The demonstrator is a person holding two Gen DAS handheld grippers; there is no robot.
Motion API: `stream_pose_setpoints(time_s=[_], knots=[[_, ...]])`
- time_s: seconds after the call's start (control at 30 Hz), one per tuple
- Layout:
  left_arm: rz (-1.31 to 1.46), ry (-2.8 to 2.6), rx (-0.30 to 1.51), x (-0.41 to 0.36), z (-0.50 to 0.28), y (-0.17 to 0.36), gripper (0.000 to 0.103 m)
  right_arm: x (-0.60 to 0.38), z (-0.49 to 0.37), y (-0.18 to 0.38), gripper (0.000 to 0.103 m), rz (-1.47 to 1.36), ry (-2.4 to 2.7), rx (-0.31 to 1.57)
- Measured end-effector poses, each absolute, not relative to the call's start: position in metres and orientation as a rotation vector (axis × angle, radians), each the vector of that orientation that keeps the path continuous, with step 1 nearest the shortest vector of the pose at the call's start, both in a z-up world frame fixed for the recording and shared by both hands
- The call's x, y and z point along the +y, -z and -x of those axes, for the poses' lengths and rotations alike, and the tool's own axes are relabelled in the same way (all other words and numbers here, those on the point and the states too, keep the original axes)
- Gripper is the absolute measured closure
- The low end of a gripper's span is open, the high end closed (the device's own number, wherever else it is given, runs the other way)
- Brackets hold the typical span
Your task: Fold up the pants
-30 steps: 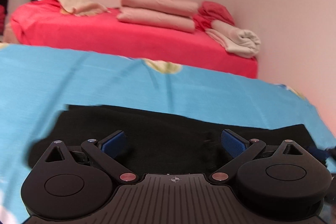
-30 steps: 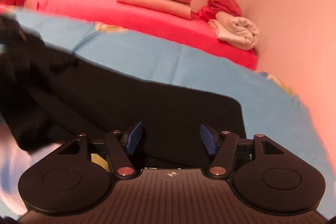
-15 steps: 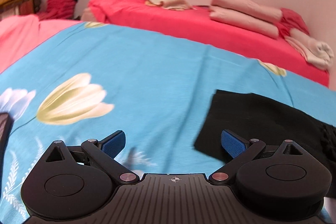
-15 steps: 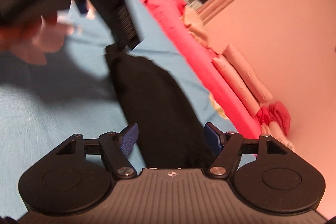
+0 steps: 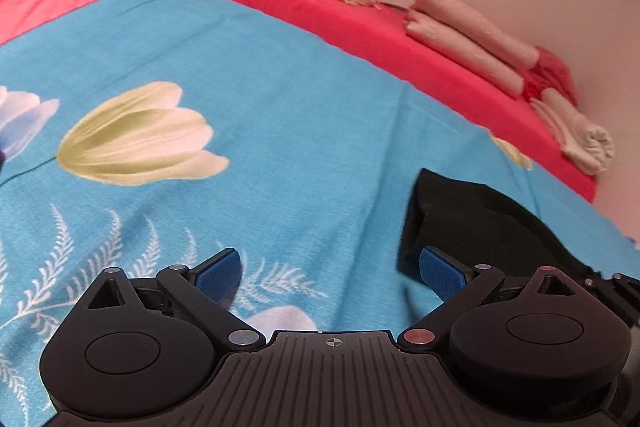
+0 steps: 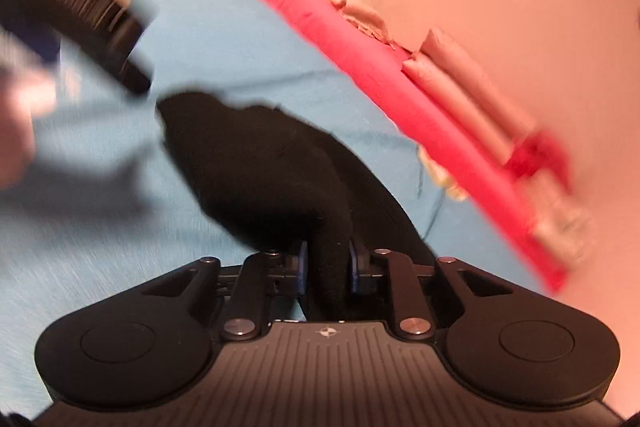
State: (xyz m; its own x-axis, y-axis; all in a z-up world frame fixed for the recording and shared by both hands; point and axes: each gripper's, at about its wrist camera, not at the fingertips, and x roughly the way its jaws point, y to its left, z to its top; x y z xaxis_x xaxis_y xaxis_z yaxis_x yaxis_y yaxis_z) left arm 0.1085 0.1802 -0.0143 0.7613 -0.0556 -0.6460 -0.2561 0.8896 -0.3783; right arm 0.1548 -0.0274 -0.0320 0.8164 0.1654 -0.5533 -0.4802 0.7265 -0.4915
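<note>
Two tools: right (image 6: 325,269) clamping pants (image 6: 256,163).

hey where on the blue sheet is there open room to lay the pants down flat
Open: the blue sheet between the tulip print and the black pants, ahead of the open left gripper. Crowded: the red bed behind, with folded pink bedding and a rolled towel.

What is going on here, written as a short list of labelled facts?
Garment: black pants lying on the blue floral sheet
Right tool: shut on a bunch of the pants
Left tool: open, empty, over the sheet, left of the pants
Behind: red bed with folded beige bedding
Right view: blurred
</note>
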Motion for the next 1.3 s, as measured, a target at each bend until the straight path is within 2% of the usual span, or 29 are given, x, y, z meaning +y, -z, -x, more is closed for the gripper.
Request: stream_pose_setpoints(time_s=[0.13,0.27,0.53,0.77,0.83,0.9,0.93,1.03,1.1,1.17,1.3], knots=[[0.445,0.066,0.758,0.163,-0.125,0.015,0.000,-0.070,-0.160,-0.013,0.083,0.392,-0.444,0.547],[0.287,0.136,0.778,0.120,-0.152,0.010,0.000,-0.105,-0.161,-0.041,0.083,0.247,-0.470,0.535],[0.245,0.382,0.703,0.017,-0.217,-0.022,0.000,-0.182,-0.172,-0.067,0.085,-0.022,-0.455,0.504],[0.083,0.552,0.592,-0.075,-0.227,-0.056,0.000,-0.287,-0.156,-0.071,0.083,-0.295,-0.338,0.454],[0.032,0.603,0.607,-0.103,-0.226,-0.052,0.000,-0.320,-0.150,-0.055,0.078,-0.394,-0.282,0.463],[-0.005,0.630,0.662,-0.127,-0.227,-0.040,0.000,-0.347,-0.151,-0.031,0.065,-0.458,-0.224,0.518],[-0.022,0.640,0.683,-0.136,-0.226,-0.034,0.000,-0.359,-0.150,-0.020,0.063,-0.483,-0.188,0.547],[-0.089,0.611,0.646,-0.149,-0.210,-0.021,0.000,-0.392,-0.143,-0.002,0.053,-0.564,-0.147,0.559],[-0.097,0.587,0.629,-0.151,-0.204,-0.018,0.000,-0.410,-0.137,0.001,0.032,-0.626,-0.138,0.526],[-0.073,0.585,0.624,-0.148,-0.201,-0.017,0.000,-0.425,-0.139,0.000,0.027,-0.684,-0.152,0.513],[-0.030,0.588,0.629,-0.134,-0.196,-0.014,0.000,-0.441,-0.158,-0.002,0.027,-0.749,-0.149,0.543]])
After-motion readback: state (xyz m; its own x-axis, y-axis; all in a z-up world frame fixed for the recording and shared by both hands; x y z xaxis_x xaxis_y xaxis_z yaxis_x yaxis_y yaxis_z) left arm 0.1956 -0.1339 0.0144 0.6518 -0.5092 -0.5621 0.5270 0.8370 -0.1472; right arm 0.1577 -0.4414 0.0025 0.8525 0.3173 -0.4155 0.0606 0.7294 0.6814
